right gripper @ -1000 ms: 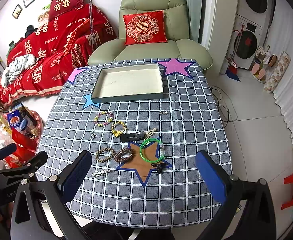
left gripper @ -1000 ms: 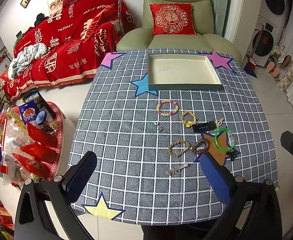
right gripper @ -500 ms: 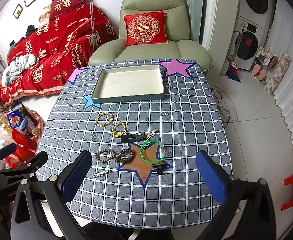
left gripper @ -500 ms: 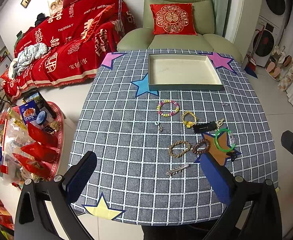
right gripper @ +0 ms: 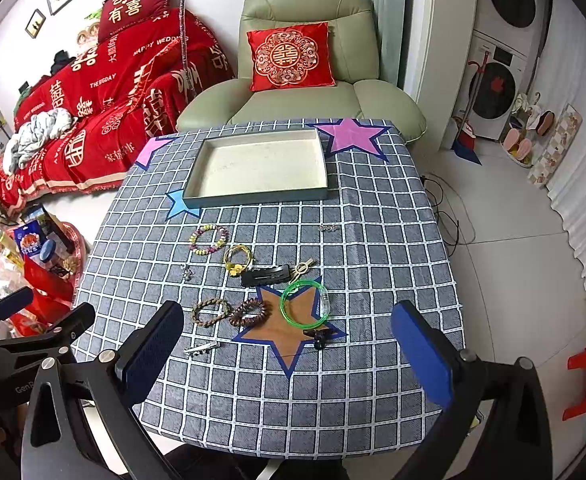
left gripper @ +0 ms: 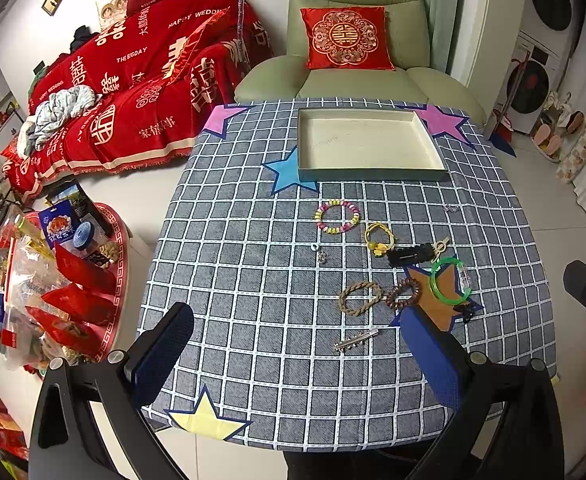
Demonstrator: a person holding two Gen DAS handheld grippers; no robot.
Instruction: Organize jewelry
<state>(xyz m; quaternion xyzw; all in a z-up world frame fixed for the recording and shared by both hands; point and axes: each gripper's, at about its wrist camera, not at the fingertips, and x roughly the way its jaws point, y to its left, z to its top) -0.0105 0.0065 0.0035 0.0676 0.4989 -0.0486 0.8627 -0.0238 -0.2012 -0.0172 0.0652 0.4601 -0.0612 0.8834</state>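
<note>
Nothing moved since earlier | jewelry [right gripper: 253, 292] scattered, tray [right gripper: 197, 192] bare | both jaws wide, holding nothing

Beyond my table stands a pale green armchair [left gripper: 357, 60] with 1 red embroidered cushion [left gripper: 347, 38] propped upright against its back. To my left, a sofa under a red throw [left gripper: 141, 92] carries a crumpled grey cloth [left gripper: 59, 110]. Red snack packets [left gripper: 65, 280] crowd the floor nearby. To my right, 2 stacked washing machines [right gripper: 505, 48] stand against the wall.
</note>
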